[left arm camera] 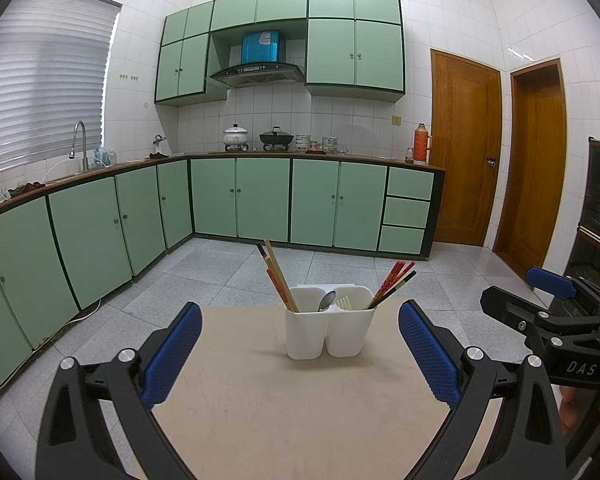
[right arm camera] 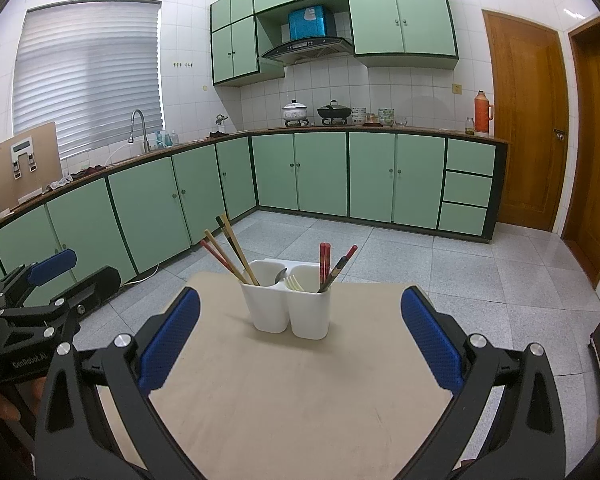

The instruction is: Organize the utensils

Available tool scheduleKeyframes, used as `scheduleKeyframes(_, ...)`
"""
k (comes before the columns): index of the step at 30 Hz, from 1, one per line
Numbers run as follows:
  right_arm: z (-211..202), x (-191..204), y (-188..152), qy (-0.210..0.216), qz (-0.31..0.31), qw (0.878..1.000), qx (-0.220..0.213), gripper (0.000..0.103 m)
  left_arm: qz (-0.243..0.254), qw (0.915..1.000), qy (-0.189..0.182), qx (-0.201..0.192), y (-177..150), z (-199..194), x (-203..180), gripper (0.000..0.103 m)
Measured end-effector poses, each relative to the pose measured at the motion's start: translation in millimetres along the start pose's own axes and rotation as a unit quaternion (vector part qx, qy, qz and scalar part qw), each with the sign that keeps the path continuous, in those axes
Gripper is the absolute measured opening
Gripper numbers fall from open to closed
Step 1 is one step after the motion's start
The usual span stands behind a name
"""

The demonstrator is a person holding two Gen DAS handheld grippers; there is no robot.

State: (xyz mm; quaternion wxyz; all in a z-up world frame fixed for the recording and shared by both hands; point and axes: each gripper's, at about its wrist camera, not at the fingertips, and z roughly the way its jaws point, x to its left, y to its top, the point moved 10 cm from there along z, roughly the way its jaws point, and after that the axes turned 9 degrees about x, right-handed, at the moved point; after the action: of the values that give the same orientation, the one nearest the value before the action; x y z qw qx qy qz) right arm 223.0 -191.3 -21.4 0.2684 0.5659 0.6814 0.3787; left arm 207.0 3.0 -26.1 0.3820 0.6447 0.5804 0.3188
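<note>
A white two-compartment utensil holder stands near the far edge of a small beige table. Its left compartment holds several chopsticks and a metal spoon. The right compartment holds a pale fork and red and dark chopsticks. My left gripper is open, short of the holder, with nothing between its blue pads. My right gripper is open too, empty, on the holder's near side.
Green floor cabinets and a counter with a sink tap, pots and an orange thermos line the far walls. Wooden doors stand at the right. Grey tiled floor surrounds the table.
</note>
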Motion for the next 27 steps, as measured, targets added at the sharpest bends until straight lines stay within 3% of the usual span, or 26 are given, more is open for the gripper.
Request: scheduleKeyframes(27, 0.4, -0.1, -0.4, 0.0, 0.0, 1.0, 0.0, 0.098, 0.0, 1.0, 0.0, 0.001, -1.3, 1.1, 1.7, 0.097)
